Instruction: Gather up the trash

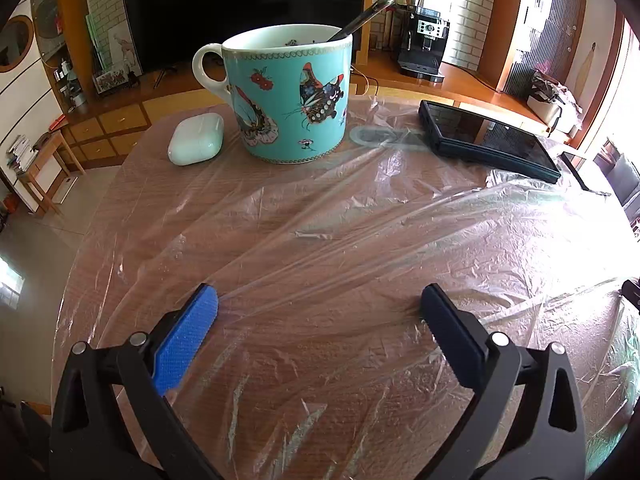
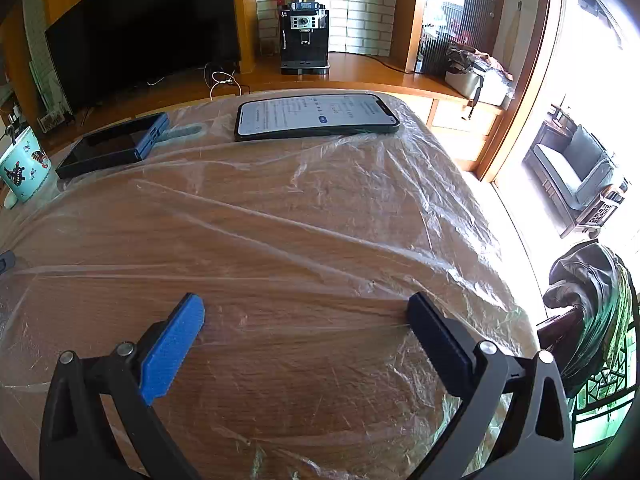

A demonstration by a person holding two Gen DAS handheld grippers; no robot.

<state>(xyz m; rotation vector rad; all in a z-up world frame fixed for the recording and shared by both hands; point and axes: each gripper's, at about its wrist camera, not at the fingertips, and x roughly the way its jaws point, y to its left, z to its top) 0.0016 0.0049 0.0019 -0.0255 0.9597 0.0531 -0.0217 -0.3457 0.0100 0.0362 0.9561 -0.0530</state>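
Observation:
A clear, wrinkled plastic sheet (image 1: pixel 360 216) lies spread over the round wooden table (image 1: pixel 92 248); it also shows in the right wrist view (image 2: pixel 320 216). My left gripper (image 1: pixel 320 300) is open and empty, low over the sheet near the table's front. My right gripper (image 2: pixel 306 308) is open and empty, low over the sheet too. A turquoise butterfly mug (image 1: pixel 288 96) with a spoon stands on the sheet ahead of the left gripper.
A white earbuds case (image 1: pixel 196 139) lies left of the mug. A black tablet (image 1: pixel 488 140) lies to its right, also in the right wrist view (image 2: pixel 112 146). A lit phone (image 2: pixel 316 114) rests at the far edge. A chair with draped clothing (image 2: pixel 588 304) stands at right.

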